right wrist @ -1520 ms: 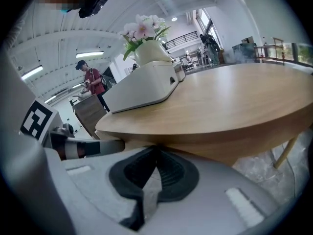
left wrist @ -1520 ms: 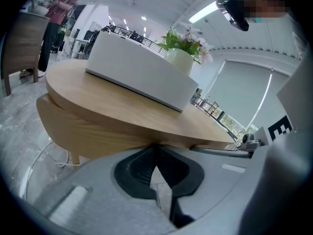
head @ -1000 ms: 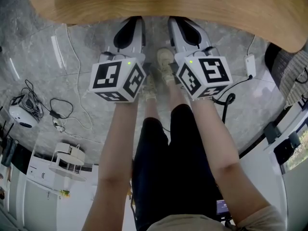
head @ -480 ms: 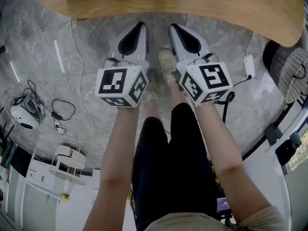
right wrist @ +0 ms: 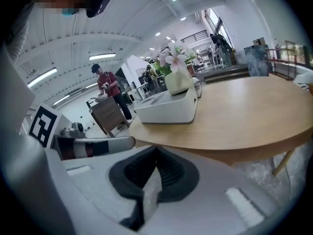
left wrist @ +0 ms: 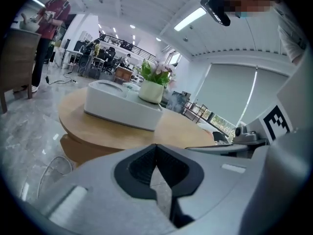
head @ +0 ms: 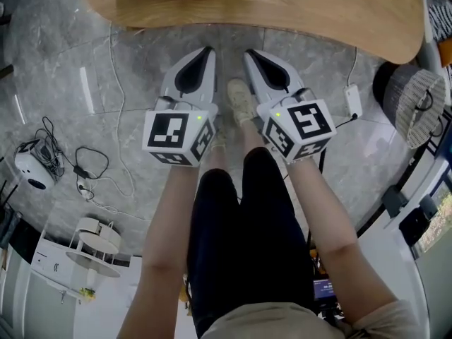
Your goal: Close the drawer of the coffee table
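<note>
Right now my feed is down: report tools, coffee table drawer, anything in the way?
Left tool shut, empty; right tool shut, empty. Both short of coffee table. Drawer not in view. No blocker seen.

Head view steeply downward; 2 gripper views low, toward the shared table [head: 318,6]

Bright, even indoor light from ceiling strip lights [left wrist: 195,16], pale glare streaks on polished stone floor [head: 85,83], strong fisheye bending with black vignetted corners in both gripper views, close foreground soft.
</note>
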The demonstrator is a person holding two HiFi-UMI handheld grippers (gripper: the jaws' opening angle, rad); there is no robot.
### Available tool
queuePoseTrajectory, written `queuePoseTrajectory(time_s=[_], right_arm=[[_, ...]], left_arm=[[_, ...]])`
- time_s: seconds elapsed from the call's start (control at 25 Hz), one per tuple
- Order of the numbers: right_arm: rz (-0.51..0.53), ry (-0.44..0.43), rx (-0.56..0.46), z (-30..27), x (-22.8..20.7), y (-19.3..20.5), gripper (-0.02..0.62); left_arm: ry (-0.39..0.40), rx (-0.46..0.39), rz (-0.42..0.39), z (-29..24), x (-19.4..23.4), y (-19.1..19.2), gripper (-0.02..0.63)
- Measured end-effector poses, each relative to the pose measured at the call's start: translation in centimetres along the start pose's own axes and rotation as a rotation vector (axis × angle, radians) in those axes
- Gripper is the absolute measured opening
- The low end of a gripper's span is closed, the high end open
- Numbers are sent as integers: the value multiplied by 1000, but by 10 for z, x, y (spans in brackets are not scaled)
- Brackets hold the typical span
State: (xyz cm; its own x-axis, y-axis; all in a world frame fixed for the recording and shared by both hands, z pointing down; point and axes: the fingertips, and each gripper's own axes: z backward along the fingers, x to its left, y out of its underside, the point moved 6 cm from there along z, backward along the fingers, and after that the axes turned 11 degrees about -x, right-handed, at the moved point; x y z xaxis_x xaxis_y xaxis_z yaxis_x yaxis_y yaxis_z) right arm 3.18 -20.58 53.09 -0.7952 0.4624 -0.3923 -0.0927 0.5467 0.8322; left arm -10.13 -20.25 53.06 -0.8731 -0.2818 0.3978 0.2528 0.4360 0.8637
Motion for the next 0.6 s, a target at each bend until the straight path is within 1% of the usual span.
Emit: queuePoseTrajectory(time_s=[0.16,0.28,0.48,0.6], right_arm=[[23,-36,16,15,18,-16,3],[41,-54,2,26,31,-35,3],[48,-52,-30,48,47,-68,3],[45,-55,-43,59,58,-88,3]], left_arm=[[4,-24,-30,13,-13,-31,2],[14,-46,-46,24,-25,-54,2],[65,-55,-95,40,-50,-88,2],[78,-58,-117,52,-61,-106,2]])
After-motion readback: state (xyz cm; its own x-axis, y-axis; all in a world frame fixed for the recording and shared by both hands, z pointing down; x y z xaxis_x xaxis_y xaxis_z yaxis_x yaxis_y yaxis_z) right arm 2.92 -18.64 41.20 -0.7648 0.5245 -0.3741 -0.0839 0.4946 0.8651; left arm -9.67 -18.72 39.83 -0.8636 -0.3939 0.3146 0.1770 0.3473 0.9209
